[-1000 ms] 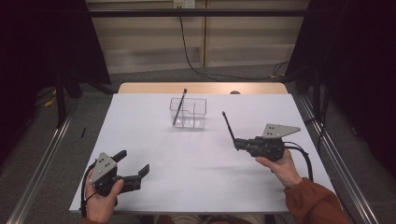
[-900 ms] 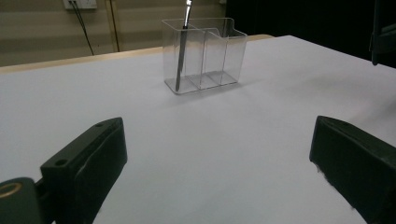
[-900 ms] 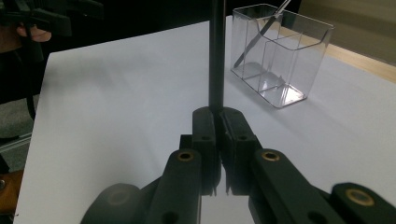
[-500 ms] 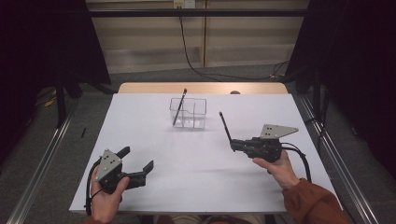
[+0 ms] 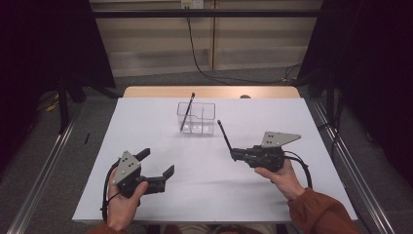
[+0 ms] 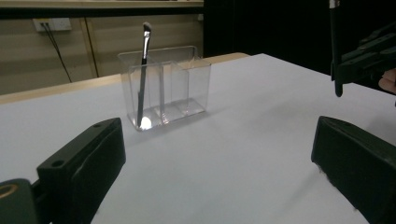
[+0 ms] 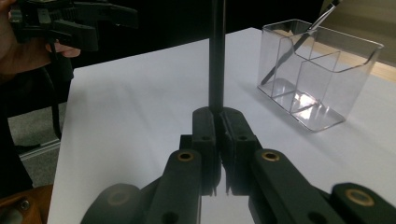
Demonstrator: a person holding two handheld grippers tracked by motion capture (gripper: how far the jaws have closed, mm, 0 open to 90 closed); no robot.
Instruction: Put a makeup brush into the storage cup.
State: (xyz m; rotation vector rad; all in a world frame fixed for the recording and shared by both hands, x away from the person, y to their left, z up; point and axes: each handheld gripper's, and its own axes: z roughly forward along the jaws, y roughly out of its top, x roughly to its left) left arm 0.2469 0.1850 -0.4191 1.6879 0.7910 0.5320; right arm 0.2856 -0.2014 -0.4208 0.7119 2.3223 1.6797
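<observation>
Both grippers were moved a little since the earlier frames. The left gripper (image 5: 157, 170), at the lower left of the high view, was carried to the right and slightly up the frame. The right gripper (image 5: 233, 155), at the lower right, was carried left, toward the middle of the white table (image 5: 146, 122). From this it was judged that the thin black brush (image 5: 224, 135) was being taken toward the clear plastic box with compartments (image 5: 196, 118).

The right gripper's jaws were seen pressed together on the lower end of the thin black brush. The brush was held up off the table, with its free end leaning toward the box at the top middle of the frame. It looked long, straight and dark.

The left gripper's jaws were seen wide apart, with nothing between them.

A second thin brush with a pale tip (image 6: 144, 70) was already stood leaning in one end compartment of the box.
</observation>
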